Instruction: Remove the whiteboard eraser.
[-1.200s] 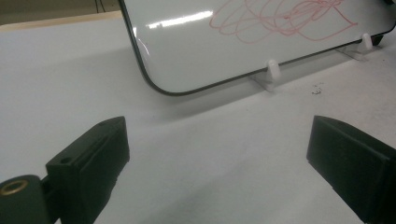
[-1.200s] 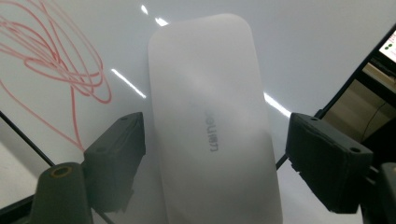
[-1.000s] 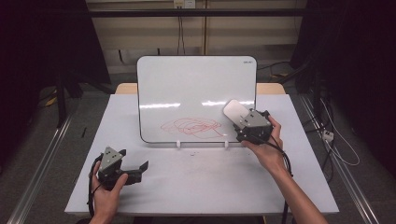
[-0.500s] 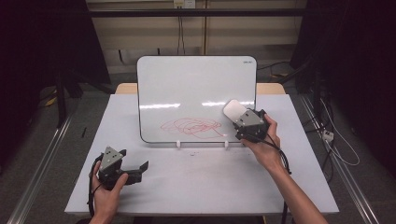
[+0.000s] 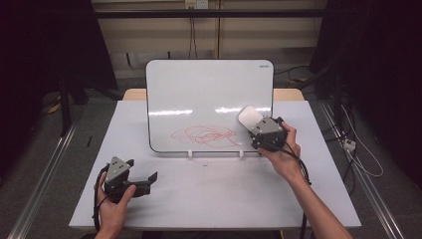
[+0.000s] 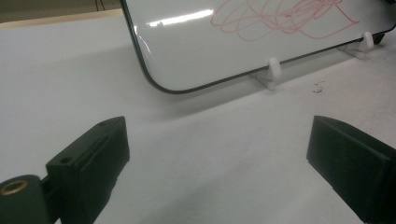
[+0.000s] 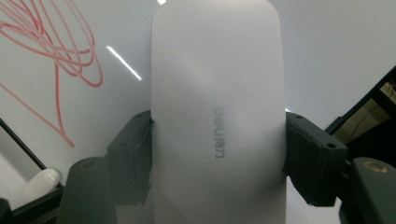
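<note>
1. Right gripper (image 5: 258,128) has just closed on the white eraser (image 7: 217,112), held against the whiteboard (image 5: 199,89) beside the red scribble (image 5: 206,135).
2. Left gripper (image 5: 149,179) rests open, empty, on the worktop (image 5: 219,194).
3. Risk: hard wiping pressure may tip the whiteboard on its clips, or twist the eraser between the pads.

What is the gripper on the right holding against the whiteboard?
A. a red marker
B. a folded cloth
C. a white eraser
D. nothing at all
C: the right gripper has its jaws clamped on both sides of a white eraser, held at the whiteboard beside the red scribble.
</note>
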A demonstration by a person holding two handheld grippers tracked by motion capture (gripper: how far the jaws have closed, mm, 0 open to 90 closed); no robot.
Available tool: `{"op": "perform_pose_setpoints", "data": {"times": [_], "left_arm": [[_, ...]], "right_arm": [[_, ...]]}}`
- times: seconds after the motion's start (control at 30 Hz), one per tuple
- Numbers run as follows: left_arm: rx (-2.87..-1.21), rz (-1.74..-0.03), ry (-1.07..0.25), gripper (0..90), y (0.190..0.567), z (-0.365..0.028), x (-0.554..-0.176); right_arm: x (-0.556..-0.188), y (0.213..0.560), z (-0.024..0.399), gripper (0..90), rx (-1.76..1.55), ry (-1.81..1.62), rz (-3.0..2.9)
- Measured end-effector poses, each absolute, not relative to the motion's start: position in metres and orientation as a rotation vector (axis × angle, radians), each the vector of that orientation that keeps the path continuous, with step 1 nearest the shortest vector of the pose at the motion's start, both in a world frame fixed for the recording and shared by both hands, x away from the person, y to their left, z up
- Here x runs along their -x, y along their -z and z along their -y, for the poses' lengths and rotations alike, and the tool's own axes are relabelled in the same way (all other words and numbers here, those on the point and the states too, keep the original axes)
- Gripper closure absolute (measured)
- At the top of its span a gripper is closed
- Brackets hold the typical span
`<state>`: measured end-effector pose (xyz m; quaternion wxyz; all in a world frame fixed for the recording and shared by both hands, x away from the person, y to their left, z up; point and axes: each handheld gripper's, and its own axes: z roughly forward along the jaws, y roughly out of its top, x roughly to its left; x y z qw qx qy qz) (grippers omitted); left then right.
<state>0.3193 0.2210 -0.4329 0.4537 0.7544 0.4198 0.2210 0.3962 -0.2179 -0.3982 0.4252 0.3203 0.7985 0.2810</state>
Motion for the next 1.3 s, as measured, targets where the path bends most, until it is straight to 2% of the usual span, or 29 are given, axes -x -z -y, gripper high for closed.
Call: {"op": "perform_pose_setpoints", "data": {"times": [0.7, 1.3], "left_arm": [[-1.852, -1.045, -0.548, 5.8, 0.433, -0.222, -0.319], [-1.843, -1.075, -0.533, 5.8, 0.437, -0.229, -0.320]], "right_arm": [[-0.398, 0.392, 0.231, 32.0, -0.931, -0.875, -2.022], [-0.383, 0.382, 0.230, 32.0, -0.954, -1.052, -1.945]]}}
